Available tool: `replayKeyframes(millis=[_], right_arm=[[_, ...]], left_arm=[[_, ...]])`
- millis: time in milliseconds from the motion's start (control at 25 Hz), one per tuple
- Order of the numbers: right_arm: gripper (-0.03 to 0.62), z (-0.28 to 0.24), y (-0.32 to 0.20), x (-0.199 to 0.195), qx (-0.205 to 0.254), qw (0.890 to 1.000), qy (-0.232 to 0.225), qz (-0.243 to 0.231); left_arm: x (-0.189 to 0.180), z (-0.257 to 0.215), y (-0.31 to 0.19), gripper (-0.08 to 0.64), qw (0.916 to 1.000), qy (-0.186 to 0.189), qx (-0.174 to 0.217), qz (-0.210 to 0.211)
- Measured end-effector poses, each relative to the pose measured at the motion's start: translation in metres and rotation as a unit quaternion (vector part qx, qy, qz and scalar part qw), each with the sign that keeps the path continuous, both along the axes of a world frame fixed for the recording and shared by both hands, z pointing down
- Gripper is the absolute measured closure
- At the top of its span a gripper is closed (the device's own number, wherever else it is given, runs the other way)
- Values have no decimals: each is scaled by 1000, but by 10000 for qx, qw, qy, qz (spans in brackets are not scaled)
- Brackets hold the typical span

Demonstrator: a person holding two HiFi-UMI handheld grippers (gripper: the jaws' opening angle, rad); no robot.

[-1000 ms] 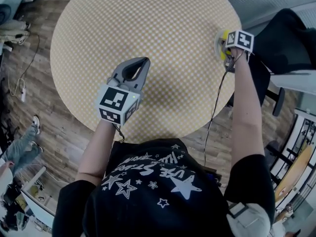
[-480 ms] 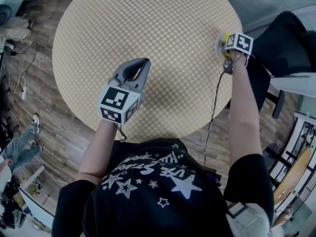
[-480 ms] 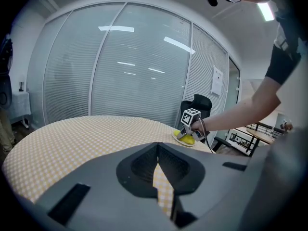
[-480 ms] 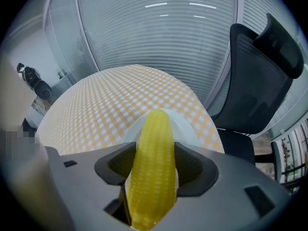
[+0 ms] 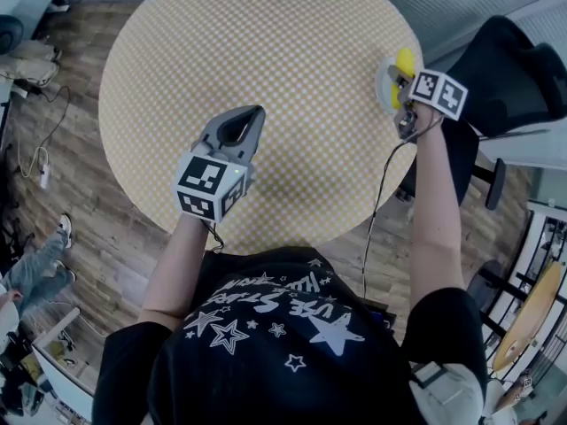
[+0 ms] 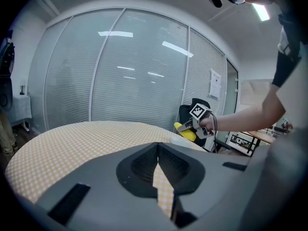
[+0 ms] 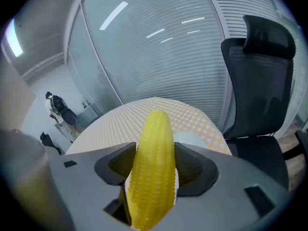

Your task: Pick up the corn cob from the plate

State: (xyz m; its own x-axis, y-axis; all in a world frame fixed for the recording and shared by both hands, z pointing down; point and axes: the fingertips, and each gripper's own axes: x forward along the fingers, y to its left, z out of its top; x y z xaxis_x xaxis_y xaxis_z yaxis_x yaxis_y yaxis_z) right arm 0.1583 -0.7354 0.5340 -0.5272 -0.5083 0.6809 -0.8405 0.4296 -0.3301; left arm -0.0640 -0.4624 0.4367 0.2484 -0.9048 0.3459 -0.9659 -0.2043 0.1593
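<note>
Head view, read from the table's left side: the left gripper point(image 5: 256, 113) hangs over the near-middle of the round checked table point(image 5: 266, 34). Its own view shows its jaws closed tip to tip with nothing between them, only the tablecloth visible through the slot below. It has no part in this step and is best left there, well apart from the plate.

At the table's far right edge sits the white plate point(image 5: 384, 84), and over it is the right gripper point(image 5: 403, 80), clamped on the corn cob point(image 5: 405, 59). In the right gripper view the jaws press the cob point(image 7: 151, 167) on both sides at about mid-length. Its tapered end points up and away over the table, and a pale sliver of plate point(image 7: 191, 139) shows just behind it. From the left gripper view the cob point(image 6: 184, 128) appears to sit a little above the plate point(image 6: 184, 140), so the pick looks almost complete, though I cannot be sure it is fully clear.

To finish well, hold the squeeze steady, since a ribbed, rounded cob may swivel or slide in flat jaws. Raise it straight up before any sideways travel. The plate lies at the table's rim, so a dragging cob could nudge it toward the black office chair point(image 5: 509, 69) just beyond that edge.
</note>
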Motion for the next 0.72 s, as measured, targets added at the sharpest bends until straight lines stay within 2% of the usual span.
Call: replayKeyframes(millis=[200, 480, 720], right_arm=[[337, -53, 43, -12, 443, 9954, -831, -177], [337, -110, 120, -14, 643, 9777, -1970, -343], [336, -128, 175, -27, 879, 9611, -2498, -779]], left_arm=[[5, -23, 18, 552, 9997, -100, 219, -24], [21, -44, 55, 552, 9990, -108, 412, -148], [35, -44, 90, 552, 9991, -174, 299, -258]])
